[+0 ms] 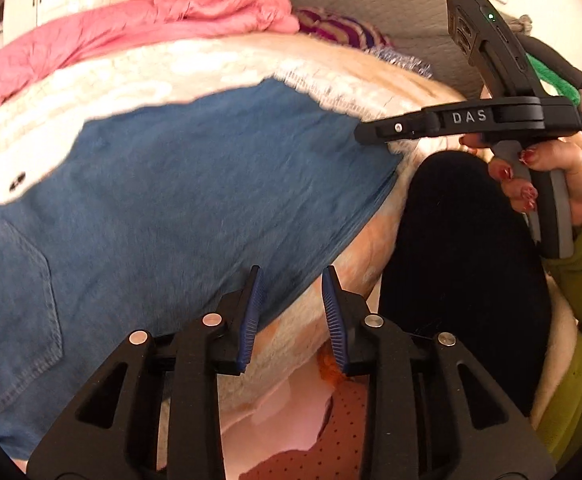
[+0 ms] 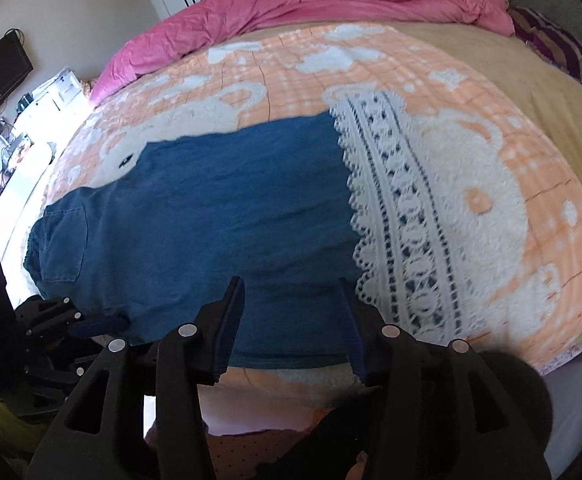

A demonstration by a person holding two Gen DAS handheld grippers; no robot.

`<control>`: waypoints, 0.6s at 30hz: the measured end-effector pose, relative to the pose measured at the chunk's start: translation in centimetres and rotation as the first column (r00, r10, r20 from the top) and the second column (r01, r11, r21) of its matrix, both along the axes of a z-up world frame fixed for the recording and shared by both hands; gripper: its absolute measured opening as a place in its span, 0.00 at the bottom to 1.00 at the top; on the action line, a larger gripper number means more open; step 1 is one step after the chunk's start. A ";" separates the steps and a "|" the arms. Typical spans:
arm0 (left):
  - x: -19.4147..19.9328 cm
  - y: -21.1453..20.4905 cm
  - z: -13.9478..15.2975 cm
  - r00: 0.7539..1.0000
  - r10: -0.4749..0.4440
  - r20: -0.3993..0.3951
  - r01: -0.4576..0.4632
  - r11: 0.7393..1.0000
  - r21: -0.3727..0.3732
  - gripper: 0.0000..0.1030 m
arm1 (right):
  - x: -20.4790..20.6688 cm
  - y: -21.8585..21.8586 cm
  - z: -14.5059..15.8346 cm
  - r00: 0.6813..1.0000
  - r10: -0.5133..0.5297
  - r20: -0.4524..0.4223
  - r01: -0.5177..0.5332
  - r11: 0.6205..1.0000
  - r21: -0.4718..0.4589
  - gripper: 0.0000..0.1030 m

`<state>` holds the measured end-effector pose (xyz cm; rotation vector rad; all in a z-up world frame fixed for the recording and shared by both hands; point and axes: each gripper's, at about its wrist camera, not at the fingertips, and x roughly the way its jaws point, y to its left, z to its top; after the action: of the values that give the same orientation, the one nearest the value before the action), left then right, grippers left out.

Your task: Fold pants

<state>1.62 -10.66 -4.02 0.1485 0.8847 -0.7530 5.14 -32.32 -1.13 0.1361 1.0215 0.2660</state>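
Blue denim pants with a white lace hem lie flat on a bed, back pocket to the left. My left gripper is open and empty, its blue-padded fingertips just above the pants' near edge. My right gripper is open and empty over the near edge of the pants, close to the lace hem. The right gripper also shows in the left wrist view, hovering at the hem end. The left gripper shows at the left edge of the right wrist view, by the pocket end.
The pants rest on a peach and white fleece blanket. A rumpled pink duvet lies along the far side. A striped purple cushion sits far right. A black-clad knee presses against the bed's near edge.
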 end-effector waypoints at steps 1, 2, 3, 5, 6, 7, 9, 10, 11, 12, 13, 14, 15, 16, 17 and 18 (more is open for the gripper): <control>0.2 0.0 -0.3 1.000 0.007 -0.014 -0.006 1.000 0.009 0.25 | 0.1 0.1 -0.8 0.999 -0.008 -0.035 0.008 1.000 -0.005 0.49; 0.4 0.1 -0.7 0.999 0.008 -0.032 -0.008 1.000 0.010 0.26 | 0.0 0.0 -1.4 0.999 -0.021 -0.051 0.021 1.000 0.004 0.49; 0.5 0.1 -0.9 0.999 0.006 -0.039 -0.006 1.000 0.010 0.26 | -0.2 0.0 -1.7 0.998 -0.025 -0.050 0.026 1.000 0.008 0.49; 0.6 0.1 -0.9 0.999 0.002 -0.042 -0.002 1.000 0.011 0.26 | -0.5 0.3 -1.6 0.999 -0.015 -0.040 0.015 1.000 -0.008 0.50; 0.7 0.1 -0.9 0.999 0.000 -0.042 0.000 1.000 0.008 0.27 | -0.5 0.4 -1.5 0.999 -0.007 -0.041 0.007 1.000 -0.001 0.54; 0.7 0.3 -0.7 0.999 -0.001 -0.040 0.001 1.000 0.001 0.27 | -0.6 0.3 -1.2 0.999 -0.001 -0.034 0.002 1.000 0.013 0.57; 0.5 1.3 0.6 1.000 0.022 -0.001 -0.022 0.999 -0.031 0.35 | -1.0 -0.2 0.1 1.000 0.011 0.022 -0.012 0.999 0.042 0.57; 0.5 1.9 1.5 0.999 0.035 0.021 -0.034 0.998 -0.059 0.36 | -1.3 -0.6 1.0 0.998 0.015 0.067 -0.019 0.998 0.054 0.57; 0.8 2.6 2.6 0.998 0.053 0.038 -0.049 0.995 -0.089 0.39 | -1.4 -1.2 2.4 0.992 0.007 0.125 -0.014 0.999 0.053 0.58; 1.3 3.2 3.6 0.996 0.077 0.048 -0.071 0.991 -0.112 0.43 | -1.2 -1.8 3.3 0.987 -0.001 0.160 -0.007 0.999 0.046 0.64; 1.8 3.8 4.4 0.994 0.100 0.052 -0.093 0.987 -0.128 0.46 | -0.7 -2.4 4.2 0.981 -0.005 0.196 -0.002 0.999 0.037 0.69; 2.7 4.4 5.3 0.991 0.122 0.053 -0.114 0.984 -0.139 0.51 | 0.3 -3.2 5.1 0.974 -0.010 0.227 0.005 1.000 0.021 0.70; 3.9 5.1 6.0 0.986 0.154 0.060 -0.144 0.979 -0.144 0.54 | 1.5 -3.8 5.3 0.973 -0.020 0.231 0.019 1.000 0.004 0.70; 5.1 5.5 6.5 0.980 0.187 0.067 -0.177 0.975 -0.131 0.55 | 3.0 -4.5 5.4 0.975 -0.035 0.219 0.038 0.999 -0.011 0.70; 6.3 5.8 6.9 0.973 0.217 0.075 -0.208 0.972 -0.110 0.55 | 4.6 -5.3 5.2 0.978 -0.051 0.203 0.055 0.998 -0.014 0.70; 8.0 6.3 7.2 0.965 0.250 0.076 -0.243 0.966 -0.090 0.55 | 6.8 -6.3 4.9 0.982 -0.071 0.175 0.070 0.997 0.010 0.70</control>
<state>9.63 -4.40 3.14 -0.0012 0.7722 -0.5439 11.94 -38.63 3.73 0.1495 0.8399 0.2114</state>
